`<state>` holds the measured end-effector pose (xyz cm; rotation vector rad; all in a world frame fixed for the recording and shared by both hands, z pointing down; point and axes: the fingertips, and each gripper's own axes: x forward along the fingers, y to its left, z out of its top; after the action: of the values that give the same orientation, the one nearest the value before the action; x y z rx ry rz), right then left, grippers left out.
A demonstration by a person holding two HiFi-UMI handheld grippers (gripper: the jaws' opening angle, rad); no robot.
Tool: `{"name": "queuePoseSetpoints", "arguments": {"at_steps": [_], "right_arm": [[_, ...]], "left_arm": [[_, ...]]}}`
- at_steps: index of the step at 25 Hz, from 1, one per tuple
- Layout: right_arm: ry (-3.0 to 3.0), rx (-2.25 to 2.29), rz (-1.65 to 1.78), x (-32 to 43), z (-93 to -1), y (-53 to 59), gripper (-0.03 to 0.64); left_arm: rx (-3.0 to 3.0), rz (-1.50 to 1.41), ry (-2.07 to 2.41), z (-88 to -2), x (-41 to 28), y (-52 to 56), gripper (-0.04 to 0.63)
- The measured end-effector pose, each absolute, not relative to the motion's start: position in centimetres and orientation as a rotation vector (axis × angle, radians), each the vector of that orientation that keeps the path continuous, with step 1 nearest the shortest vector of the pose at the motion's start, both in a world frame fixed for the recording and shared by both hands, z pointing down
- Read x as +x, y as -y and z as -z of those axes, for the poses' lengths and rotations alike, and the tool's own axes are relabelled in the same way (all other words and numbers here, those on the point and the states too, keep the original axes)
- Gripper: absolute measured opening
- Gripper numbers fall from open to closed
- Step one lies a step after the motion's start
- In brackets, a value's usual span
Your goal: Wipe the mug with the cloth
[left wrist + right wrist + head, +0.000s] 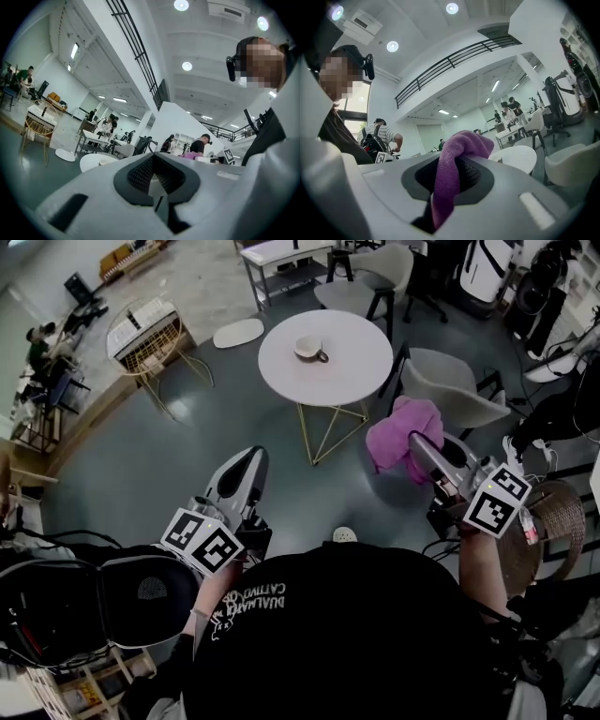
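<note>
Your right claw (424, 454) pinches the soft, limp purple cloth (398, 427); your left claw (249, 460) is closed, empty. The mug (308, 348), well ahead of both claws on the round bench (361, 371), looks hard, slick and breakable: grip its handle.

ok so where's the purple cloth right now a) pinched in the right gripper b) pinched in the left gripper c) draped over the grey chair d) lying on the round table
a: the right gripper view shows the purple cloth clamped between the jaws of the right gripper.
</note>
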<state>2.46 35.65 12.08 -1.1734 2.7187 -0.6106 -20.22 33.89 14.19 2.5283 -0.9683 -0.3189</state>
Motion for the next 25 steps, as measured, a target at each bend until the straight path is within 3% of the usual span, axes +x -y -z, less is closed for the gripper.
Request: {"name": "queuePoseSetpoints", "arguments": {"at_steps": [11, 25], "right_arm": [[-2.785, -1.055, 0.598, 8.3, -11.5, -25.4, 0.057], [-2.749, -0.96, 0.658, 10.3, -12.9, -20.9, 0.057]], "left_arm": [[2.499, 0.354, 1.037, -14.4, -13.6, -24.3, -0.002], [2.462, 0.281, 1.1, -15.3, -11.1, -22.2, -0.003]]}}
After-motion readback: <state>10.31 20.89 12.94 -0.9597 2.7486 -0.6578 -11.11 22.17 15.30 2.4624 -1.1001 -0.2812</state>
